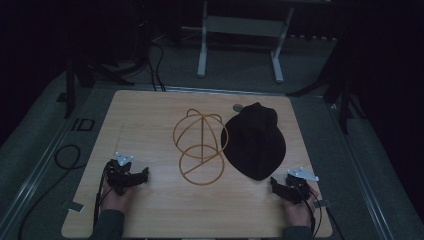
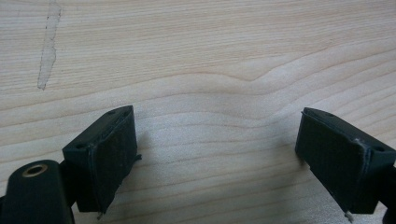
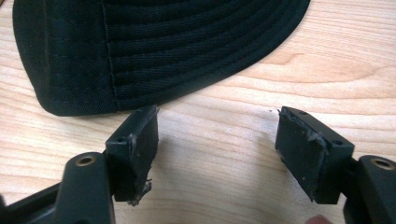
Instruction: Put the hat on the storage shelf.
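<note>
High view: a black cap (image 1: 255, 142) lies flat on the wooden table (image 1: 150, 215), brim toward the person, and serves as the landmark here. Just left of the cap, touching or nearly touching its edge, stands a gold wire rack (image 1: 200, 145) of looped rings. The right gripper (image 1: 282, 187) sits just below and right of the cap's brim tip, close but apart from it. The left gripper (image 1: 137, 176) rests well left of the cap, beyond the rack, over bare wood.

Left gripper view: the left gripper (image 2: 217, 154) has its jaws spread wide with nothing between them — only wood grain and a pale scuff (image 2: 48, 46) on the table.

Right gripper view: the right gripper (image 3: 217, 149) is also wide open and empty. The cap's stitched brim (image 3: 187, 46) lies just ahead of the jaws, its edge close to the left jaw tip, not yet between them.

My reading is that the work is at its start — an approach to the cap, likely to set it on the rack. The next move calls for pushing the right gripper forward so the brim edge slides between the jaws, low to the table, then closing firmly; the thin, flat brim could slip under a jaw.
</note>
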### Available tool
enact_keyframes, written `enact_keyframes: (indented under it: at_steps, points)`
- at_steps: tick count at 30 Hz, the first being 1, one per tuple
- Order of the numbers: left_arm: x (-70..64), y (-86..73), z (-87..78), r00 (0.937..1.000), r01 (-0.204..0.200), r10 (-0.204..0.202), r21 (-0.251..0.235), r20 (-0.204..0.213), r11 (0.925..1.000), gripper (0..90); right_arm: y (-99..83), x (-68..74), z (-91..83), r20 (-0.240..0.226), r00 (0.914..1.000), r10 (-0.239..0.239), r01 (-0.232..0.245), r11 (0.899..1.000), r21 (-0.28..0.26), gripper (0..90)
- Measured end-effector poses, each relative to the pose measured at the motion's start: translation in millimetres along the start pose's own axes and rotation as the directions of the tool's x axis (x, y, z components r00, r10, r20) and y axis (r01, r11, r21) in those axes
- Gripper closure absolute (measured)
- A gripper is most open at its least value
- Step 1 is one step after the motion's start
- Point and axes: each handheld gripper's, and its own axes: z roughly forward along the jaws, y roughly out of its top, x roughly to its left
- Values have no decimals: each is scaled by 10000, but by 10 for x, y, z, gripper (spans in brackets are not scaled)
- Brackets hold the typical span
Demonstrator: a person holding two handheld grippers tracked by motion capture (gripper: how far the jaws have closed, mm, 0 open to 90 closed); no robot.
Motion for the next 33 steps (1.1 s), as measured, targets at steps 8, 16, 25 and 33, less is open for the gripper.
enact_keyframes:
  at_steps: [8,16,25,33]
  points:
    - [-8,2,0,10000,-12,12,14,0,10000,133,-2,11,6,187,9996,198,-200,9997,111,209]
    - [-18,5,2,10000,-53,53,15,47,10000,133,1,10,6,181,9996,195,-197,9997,106,222]
    - [-25,5,1,9999,-81,81,23,74,10000,133,52,-1,16,69,9999,86,-88,9995,302,313]
    - [-29,6,3,9999,-72,72,22,76,10000,133,149,-52,-49,-274,9996,68,-50,9978,663,419]
